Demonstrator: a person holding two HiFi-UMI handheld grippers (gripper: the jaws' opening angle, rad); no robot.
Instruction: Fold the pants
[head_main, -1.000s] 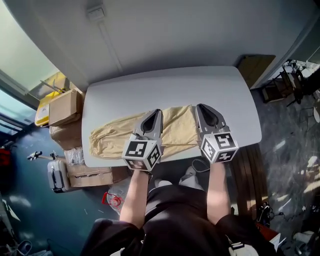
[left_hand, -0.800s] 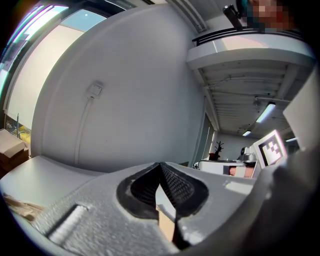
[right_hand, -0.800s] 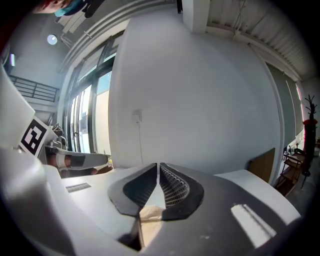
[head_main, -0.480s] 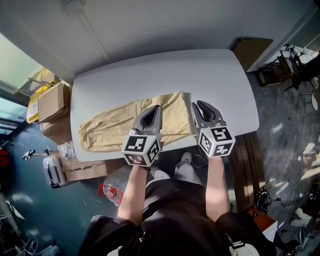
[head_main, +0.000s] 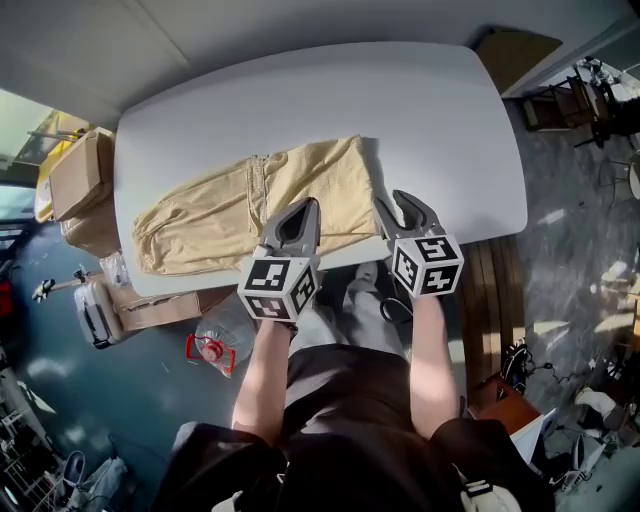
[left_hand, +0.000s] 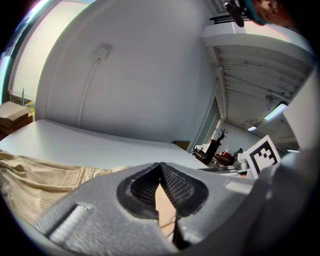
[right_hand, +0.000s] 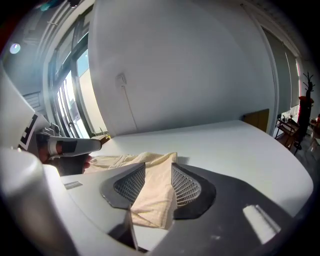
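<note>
Beige pants (head_main: 250, 205) are laid lengthwise along the near half of the white table (head_main: 430, 110), the leg ends being turned towards the table's left end and the wider waist part reaching about its middle; the near edge of the cloth is set close to the table's near edge. The left gripper (head_main: 310, 206) is held over that near edge, at the middle of the table's near side; its jaws are seen pinched together at the tips, and a strip of the beige cloth is clamped in the hollow between the pads. The right gripper (head_main: 392, 201) is held just beside it, towards the table's right end, at the waist corner; its jaws have just been opening and are now spread, so the grip is released; a folded corner of the pants is seen lying between the mesh pads (right_hand: 186, 187), on the table top. Cardboard boxes (head_main: 75, 180) are stacked on the floor beyond the table's left end.
</note>
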